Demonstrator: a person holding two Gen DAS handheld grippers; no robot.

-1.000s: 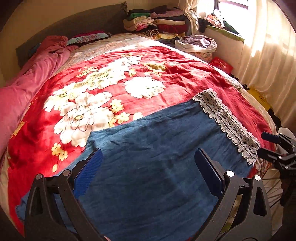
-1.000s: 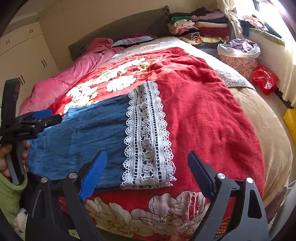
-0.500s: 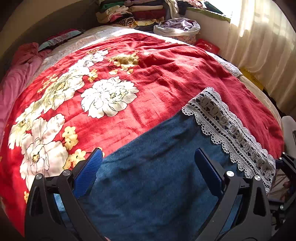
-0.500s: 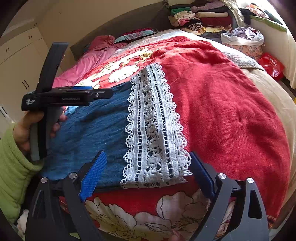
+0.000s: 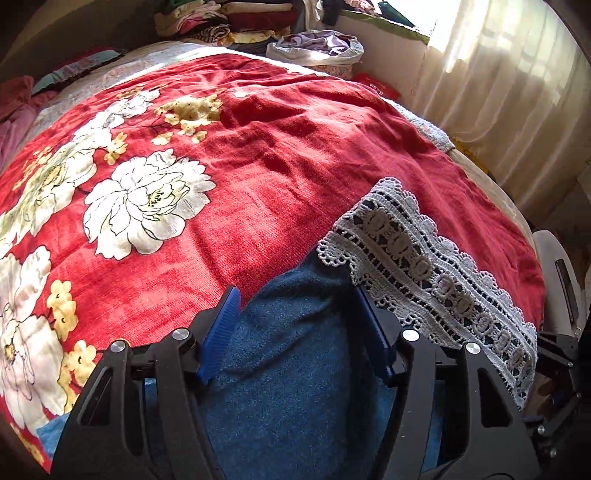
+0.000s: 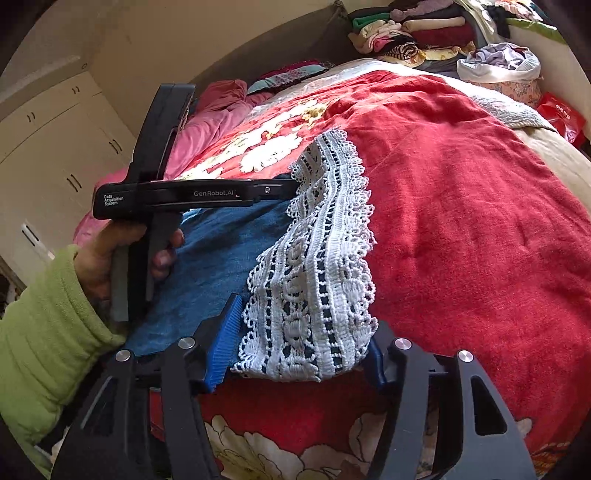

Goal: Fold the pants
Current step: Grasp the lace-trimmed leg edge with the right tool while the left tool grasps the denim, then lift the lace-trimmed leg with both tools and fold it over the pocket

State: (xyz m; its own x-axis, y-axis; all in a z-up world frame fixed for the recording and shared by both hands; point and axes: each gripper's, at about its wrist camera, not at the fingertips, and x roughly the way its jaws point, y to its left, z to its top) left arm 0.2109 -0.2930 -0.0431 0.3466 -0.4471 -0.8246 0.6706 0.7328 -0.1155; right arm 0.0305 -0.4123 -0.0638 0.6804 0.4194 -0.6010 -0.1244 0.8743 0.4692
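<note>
Spread over the red floral blanket (image 5: 258, 177) at the bed's near edge are the blue denim pants with a white lace hem (image 6: 314, 280). Both pairs of jaws have just been closing: the left gripper (image 5: 299, 325) now bunches denim near the far corner, the right gripper (image 6: 299, 339) gathers the lace (the cloth puckers upward). With both ends seemingly gripped, a first fold could be started.

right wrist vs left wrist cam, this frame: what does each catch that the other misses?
Right wrist only: the hand in a green sleeve holding the left gripper, pale cupboards, and the right gripper pinching the lace hem. Left wrist only: the sunlit curtain, and the left gripper bunching blue cloth just behind the lace. Both grippers' jaws have just been closing. Shared: pants, red floral blanket, clothes pile.
</note>
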